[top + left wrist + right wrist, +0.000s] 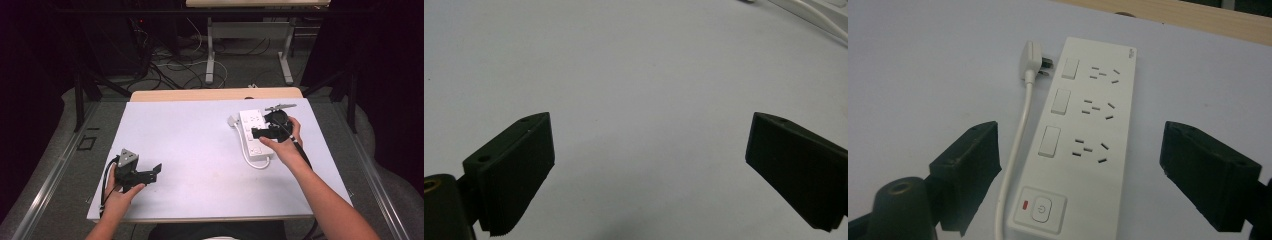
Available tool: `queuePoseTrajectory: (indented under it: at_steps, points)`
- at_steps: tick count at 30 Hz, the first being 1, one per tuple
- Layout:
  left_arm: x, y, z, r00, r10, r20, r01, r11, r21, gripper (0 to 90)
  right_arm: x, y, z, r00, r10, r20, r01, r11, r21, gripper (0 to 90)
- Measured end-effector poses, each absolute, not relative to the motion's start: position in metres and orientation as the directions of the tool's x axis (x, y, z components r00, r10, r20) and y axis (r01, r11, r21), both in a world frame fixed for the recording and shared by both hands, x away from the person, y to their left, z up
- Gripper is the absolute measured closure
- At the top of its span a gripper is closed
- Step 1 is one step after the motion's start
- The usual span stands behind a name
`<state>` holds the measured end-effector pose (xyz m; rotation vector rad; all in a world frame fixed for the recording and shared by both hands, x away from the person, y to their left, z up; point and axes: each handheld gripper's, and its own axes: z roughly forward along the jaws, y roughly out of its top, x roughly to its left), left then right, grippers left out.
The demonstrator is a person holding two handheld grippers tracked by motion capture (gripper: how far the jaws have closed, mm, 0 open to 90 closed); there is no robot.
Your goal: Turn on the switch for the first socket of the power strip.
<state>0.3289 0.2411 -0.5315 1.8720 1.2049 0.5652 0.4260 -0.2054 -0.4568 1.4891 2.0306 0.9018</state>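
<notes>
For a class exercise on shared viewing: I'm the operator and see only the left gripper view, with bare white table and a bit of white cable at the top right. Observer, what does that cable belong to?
Observer: A white power strip; its cable ends in a plug lying beside the strip's far end.
Operator: What is on the strip?
Observer: Three outlet groups, each with its own rocker switch, plus a power button at the near end.
Operator: Where is the right claw?
Observer: The right claw hangs over the strip, jaws open on either side, pads not touching it.
Operator: And my left claw?
Observer: From the high view, the left claw sits open near the table's front left, far from the strip.
</notes>
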Motion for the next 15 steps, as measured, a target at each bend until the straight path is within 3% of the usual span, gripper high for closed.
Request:
queuePoseTrajectory:
  at_steps: [15]
  points:
    - [0.329,0.241,-0.532,0.442,0.895,-0.058,0.528,-0.207,0.823,5.6,0.437,-0.203,-0.462,-0.275,0.958,0.081,0.693,0.139,0.708,37.5]
